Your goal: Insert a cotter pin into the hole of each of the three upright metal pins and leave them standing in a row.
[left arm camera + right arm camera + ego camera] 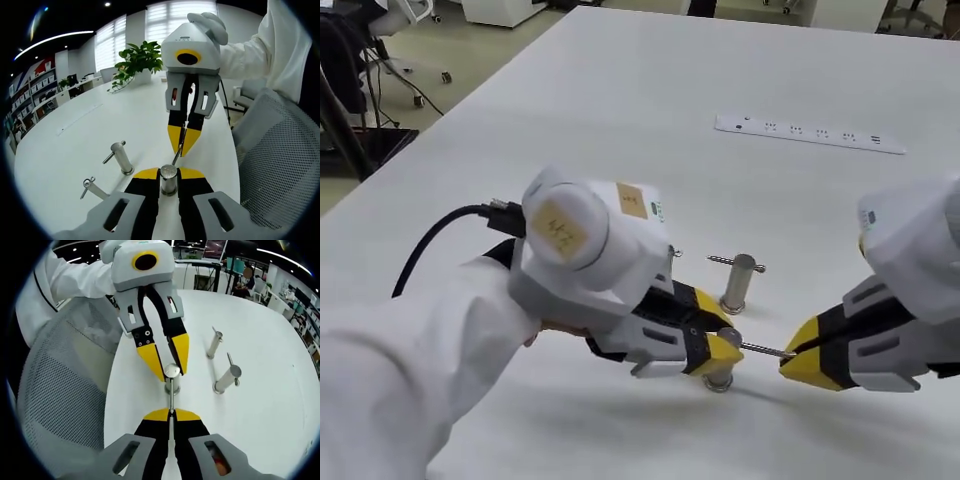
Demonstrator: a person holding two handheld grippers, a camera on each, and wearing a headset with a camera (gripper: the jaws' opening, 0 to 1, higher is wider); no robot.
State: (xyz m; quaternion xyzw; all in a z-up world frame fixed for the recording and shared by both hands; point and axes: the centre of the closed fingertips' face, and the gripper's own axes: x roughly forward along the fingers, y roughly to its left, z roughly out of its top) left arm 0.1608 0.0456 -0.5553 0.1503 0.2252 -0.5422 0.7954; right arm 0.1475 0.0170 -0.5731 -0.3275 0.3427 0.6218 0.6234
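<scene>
The left gripper (pixel 168 173) is clamping its yellow-tipped jaws narrowly around a pin (pixel 168 184), which is standing upright on a white table (pixel 620 100). Facing it from the pin's other side, the right gripper (pixel 171 415) is pinching a thin cotter pin (pixel 171 392) between its nearly closed jaws and holding it level. The cotter pin's free end is meeting the top of the held pin, though it is not clear whether the end is inside the hole. Just beyond the held pin, in the head view, a second pin (pixel 737 284) is standing upright with a cotter pin sitting crosswise through its top. A third pin (pixel 215 343) is standing a little farther from the held pin and is also carrying a cotter pin. A white sleeve (pixel 410 370) is reaching in behind the left gripper. Well beyond the held pin, a white power strip (pixel 810 133) is lying flat on the table. A leafy plant (pixel 142 57) is sitting at the table's far end, and a mesh chair (pixel 270 150) is standing beside the table.
</scene>
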